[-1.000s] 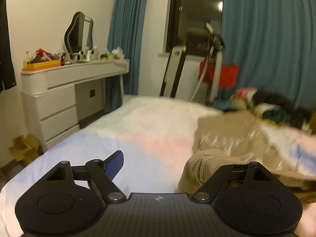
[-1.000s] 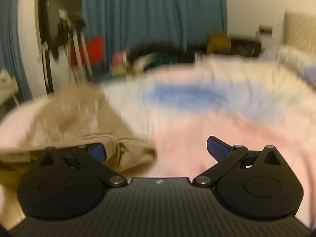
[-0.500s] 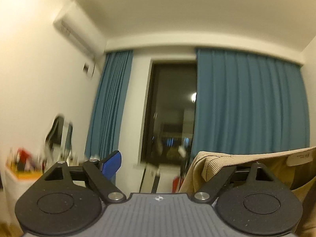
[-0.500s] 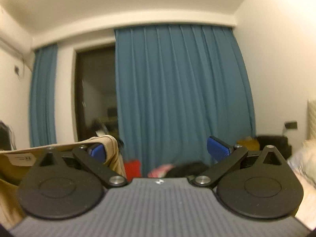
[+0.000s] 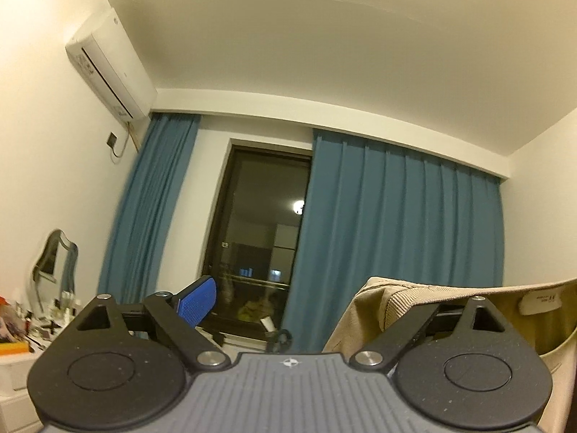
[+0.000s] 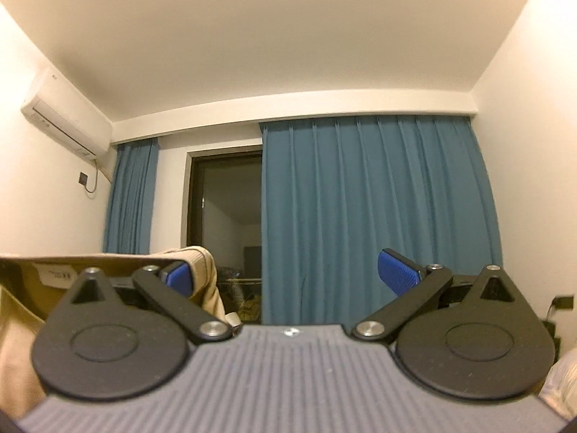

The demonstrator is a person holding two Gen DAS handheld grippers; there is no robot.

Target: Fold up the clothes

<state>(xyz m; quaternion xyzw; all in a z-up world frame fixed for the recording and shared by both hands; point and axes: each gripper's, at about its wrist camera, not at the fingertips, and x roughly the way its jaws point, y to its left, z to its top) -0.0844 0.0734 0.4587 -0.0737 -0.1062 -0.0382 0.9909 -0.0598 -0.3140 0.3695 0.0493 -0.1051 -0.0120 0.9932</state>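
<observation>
A tan corduroy garment (image 5: 414,296) hangs stretched in the air between my two grippers, its white label (image 5: 541,297) facing me. The left gripper (image 5: 294,299) stands wide open. The garment's edge is draped over its right finger and hides that pad, while the left blue pad (image 5: 196,301) is bare. In the right wrist view the same garment (image 6: 203,263) hangs over the left finger of my right gripper (image 6: 286,274), which is also wide open, its right pad (image 6: 396,272) bare. The lower part of the garment is out of view.
Both cameras point up at the ceiling, the blue curtains (image 5: 396,238) and the dark window (image 5: 259,238). An air conditioner (image 5: 108,65) is high on the left wall. A dresser with a mirror (image 5: 54,263) stands at the left. Pale bedding (image 6: 559,379) shows at the lower right.
Both grippers have risen from bed level and tilted upward, carrying the tan garment off the bed. The bed has dropped out of view. Finger spacing looks unchanged.
</observation>
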